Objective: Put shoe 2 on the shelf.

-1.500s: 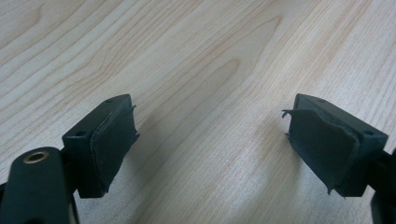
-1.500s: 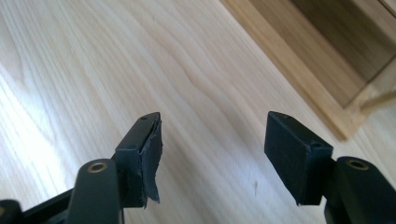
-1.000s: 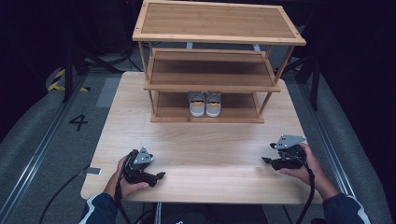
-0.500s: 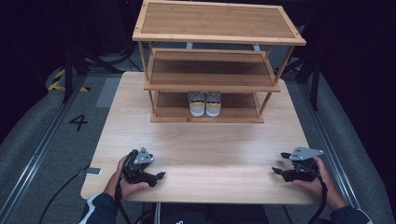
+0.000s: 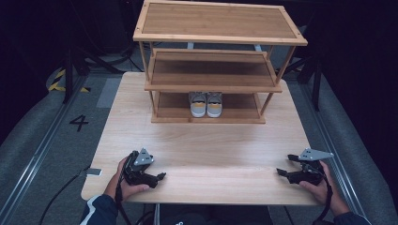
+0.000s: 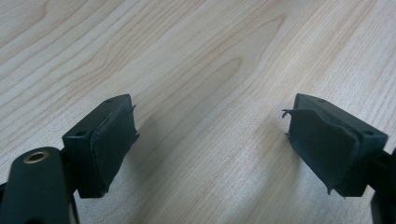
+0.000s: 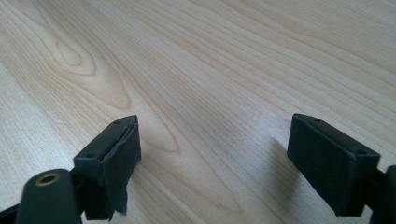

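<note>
A three-tier wooden shoe rack stands at the far half of the light wooden table. A pair of grey and yellow shoes sits on its bottom shelf. My left gripper rests near the front left edge, held by a hand, its jaws wide open over bare wood. My right gripper lies low near the front right edge. Its jaws have just been opening and stand open with nothing between them.
The rack takes up the back of the table. A grey floor with a painted number 4 and a rail lies to the left. A cable trails from each gripper off the front edge.
My right hand has moved toward the front right corner of the table and sunk lower. Its jaws have spread wider. The left hand has stayed put.
</note>
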{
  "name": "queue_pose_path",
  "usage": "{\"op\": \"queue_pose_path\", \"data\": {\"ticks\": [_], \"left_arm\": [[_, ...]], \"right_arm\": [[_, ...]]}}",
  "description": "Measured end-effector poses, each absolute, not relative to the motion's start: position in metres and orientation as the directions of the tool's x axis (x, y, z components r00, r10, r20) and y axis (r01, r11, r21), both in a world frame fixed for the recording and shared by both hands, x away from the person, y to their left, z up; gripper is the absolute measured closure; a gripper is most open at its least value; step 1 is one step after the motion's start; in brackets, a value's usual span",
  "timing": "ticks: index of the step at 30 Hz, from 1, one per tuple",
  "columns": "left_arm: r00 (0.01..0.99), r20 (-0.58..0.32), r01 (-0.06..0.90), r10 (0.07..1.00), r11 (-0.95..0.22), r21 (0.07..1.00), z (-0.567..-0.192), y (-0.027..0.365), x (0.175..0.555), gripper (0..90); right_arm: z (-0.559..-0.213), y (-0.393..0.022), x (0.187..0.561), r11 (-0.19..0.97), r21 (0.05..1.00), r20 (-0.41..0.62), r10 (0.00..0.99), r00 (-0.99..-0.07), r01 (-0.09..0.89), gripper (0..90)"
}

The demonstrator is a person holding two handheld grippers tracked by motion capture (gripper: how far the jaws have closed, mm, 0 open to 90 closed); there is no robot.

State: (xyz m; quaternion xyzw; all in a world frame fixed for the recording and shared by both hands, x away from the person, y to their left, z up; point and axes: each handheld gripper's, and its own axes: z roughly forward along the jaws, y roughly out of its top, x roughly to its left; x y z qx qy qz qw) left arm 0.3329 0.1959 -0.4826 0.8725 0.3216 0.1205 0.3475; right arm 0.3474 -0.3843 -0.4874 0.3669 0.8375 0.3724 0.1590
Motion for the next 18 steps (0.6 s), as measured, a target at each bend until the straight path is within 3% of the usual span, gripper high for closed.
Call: {"op": "queue_pose_path", "data": {"ticks": [18], "left_arm": [[0.764, -0.014, 0.477, 0.645, -0.551, 0.685, -0.4828, 0.1957, 0.3337, 15.2]], "right_arm": [[-0.4875, -0.3842, 0.3474, 0.454, 0.74, 0.007, 0.733, -0.68, 0.496, 17.6]]}}
